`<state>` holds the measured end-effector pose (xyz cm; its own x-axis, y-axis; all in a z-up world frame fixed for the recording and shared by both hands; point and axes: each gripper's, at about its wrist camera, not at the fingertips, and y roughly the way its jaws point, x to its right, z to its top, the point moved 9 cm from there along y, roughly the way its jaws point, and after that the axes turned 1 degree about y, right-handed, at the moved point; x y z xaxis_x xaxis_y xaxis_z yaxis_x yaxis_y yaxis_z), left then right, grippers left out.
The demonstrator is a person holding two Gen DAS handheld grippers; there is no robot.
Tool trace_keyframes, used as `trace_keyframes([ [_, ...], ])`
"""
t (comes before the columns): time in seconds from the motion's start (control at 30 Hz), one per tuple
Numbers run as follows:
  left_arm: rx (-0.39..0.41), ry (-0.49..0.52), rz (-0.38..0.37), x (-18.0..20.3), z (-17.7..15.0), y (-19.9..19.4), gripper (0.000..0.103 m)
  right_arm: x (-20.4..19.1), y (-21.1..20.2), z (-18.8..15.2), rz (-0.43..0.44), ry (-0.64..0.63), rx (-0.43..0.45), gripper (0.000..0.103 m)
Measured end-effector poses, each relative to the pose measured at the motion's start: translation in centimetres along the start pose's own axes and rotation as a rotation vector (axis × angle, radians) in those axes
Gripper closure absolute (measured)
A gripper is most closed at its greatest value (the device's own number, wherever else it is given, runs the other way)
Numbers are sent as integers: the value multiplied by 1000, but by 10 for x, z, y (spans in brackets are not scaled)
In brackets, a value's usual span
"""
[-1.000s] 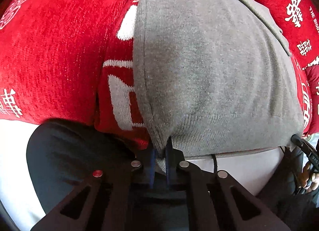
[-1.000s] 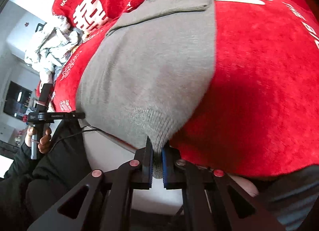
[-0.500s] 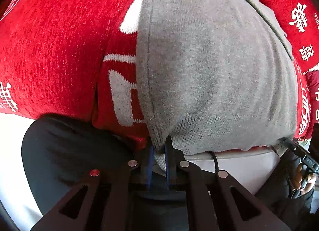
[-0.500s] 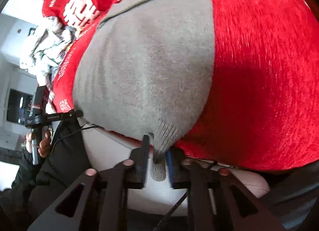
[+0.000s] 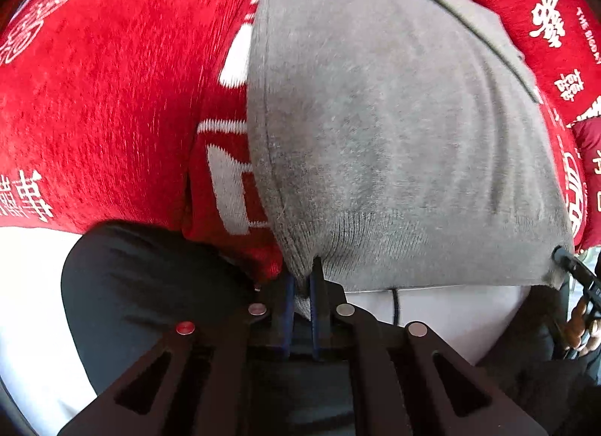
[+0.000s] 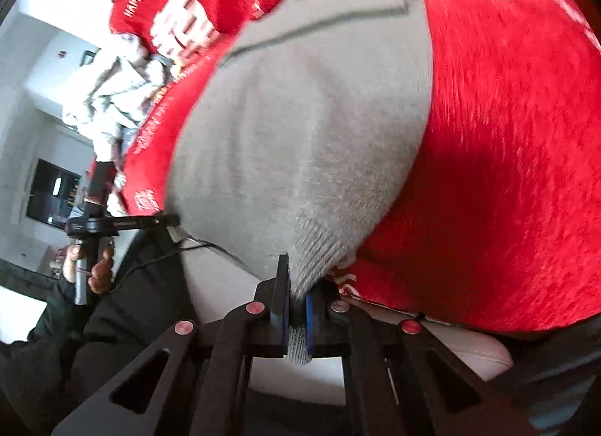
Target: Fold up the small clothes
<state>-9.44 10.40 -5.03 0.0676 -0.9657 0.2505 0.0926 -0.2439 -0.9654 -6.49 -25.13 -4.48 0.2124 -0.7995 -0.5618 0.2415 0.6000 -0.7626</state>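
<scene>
A grey knit garment [image 5: 394,135] lies spread over a red blanket [image 5: 112,97] with white lettering. My left gripper [image 5: 302,274] is shut on the near left corner of its ribbed hem. In the right wrist view the same grey garment [image 6: 300,116] shows its other hem corner. My right gripper [image 6: 296,285] has its jaws closing on that corner, the pads pressing the knit, and a bit of hem pokes out behind them. The far edge of the garment is folded over near the top of both views.
A pile of pale crumpled clothes [image 6: 109,97] sits on the red blanket [image 6: 507,173] at the far left. A hand [image 6: 90,267] in a dark sleeve holds the other gripper. White padded surface [image 5: 432,308] shows under the blanket's near edge.
The right gripper's jaws stood apart around the hem half a second ago and now pinch it deeper. The left gripper keeps its grip and has not moved.
</scene>
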Motion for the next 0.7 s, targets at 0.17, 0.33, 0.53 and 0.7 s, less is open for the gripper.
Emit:
trace_keyframes([
  [0.17,81,10,-32,7,7,-19,96,-4,-16,13,33,-18,67,97],
  [0.33,196,23,-66,17,19,-39,96,-20,-32,25,49,-74,133,97],
  [0.53,397,20,-134,27,51,-96,96,-36,-65,53,41,-127,261,97],
  [0.7,466,39,-142,32,85,-117,96,-39,-85,82,11,-131,345,97],
])
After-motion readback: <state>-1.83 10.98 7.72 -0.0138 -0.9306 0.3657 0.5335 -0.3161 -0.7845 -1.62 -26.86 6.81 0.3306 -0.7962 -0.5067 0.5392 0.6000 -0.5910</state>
